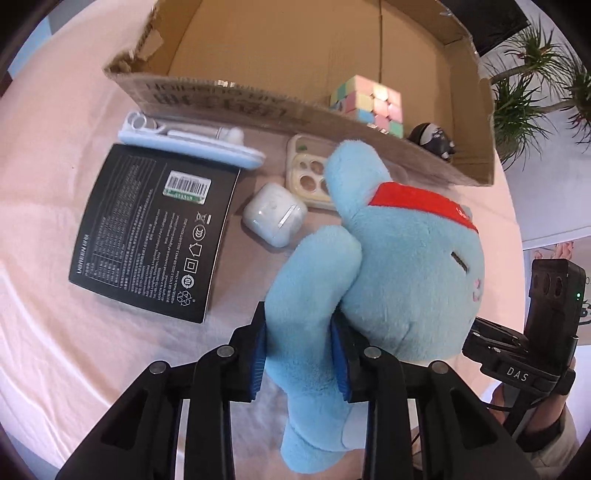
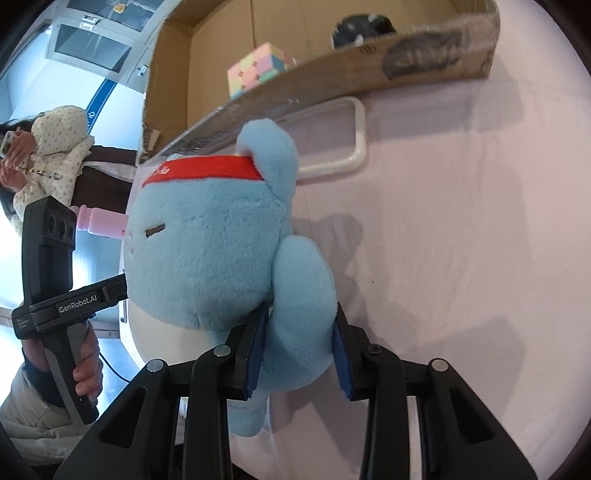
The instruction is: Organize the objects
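Observation:
A blue plush toy [image 1: 399, 258] with a red headband hangs between both grippers above the pink cloth. My left gripper [image 1: 301, 354] is shut on one of its arms. My right gripper [image 2: 299, 354] is shut on the other arm of the plush toy [image 2: 207, 251]. An open cardboard box [image 1: 280, 110] lies just beyond, holding a pastel puzzle cube [image 1: 369, 103] and a dark round object [image 1: 430, 138]. The box [image 2: 332, 74], the cube [image 2: 255, 70] and the dark object [image 2: 362, 29] also show in the right wrist view.
On the cloth by the box: a black flat package [image 1: 155, 232], a white earbud case [image 1: 275, 214], a phone case [image 1: 308, 171], a light blue pouch with white items [image 1: 188, 142]. A phone case [image 2: 351, 140] shows at the right. Plants [image 1: 535, 85] and a person [image 2: 48, 155] stand beyond the table.

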